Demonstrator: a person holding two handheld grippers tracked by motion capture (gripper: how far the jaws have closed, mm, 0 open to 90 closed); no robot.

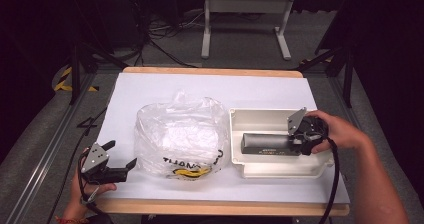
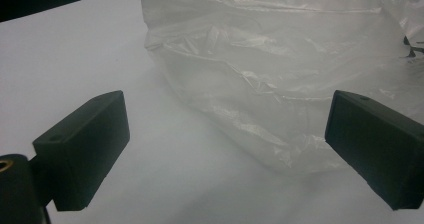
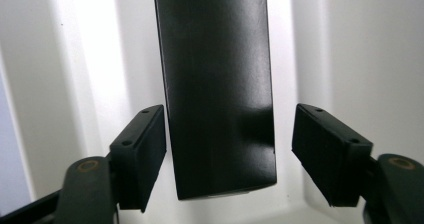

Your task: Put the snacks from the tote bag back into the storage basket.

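Now one black box (image 3: 217, 89) in tray (image 1: 250, 118); right gripper (image 3: 227, 149) unclamped, left gripper (image 2: 225, 149) apart.

Black box (image 1: 264, 144) in white tray (image 1: 260, 169)

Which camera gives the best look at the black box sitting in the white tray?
The right gripper view: the black box lies close up between the right gripper's jaws, a gap visible on its right side. The high view shows the black box small, lying lengthwise in the white tray. The left gripper view faces the plastic bag instead.
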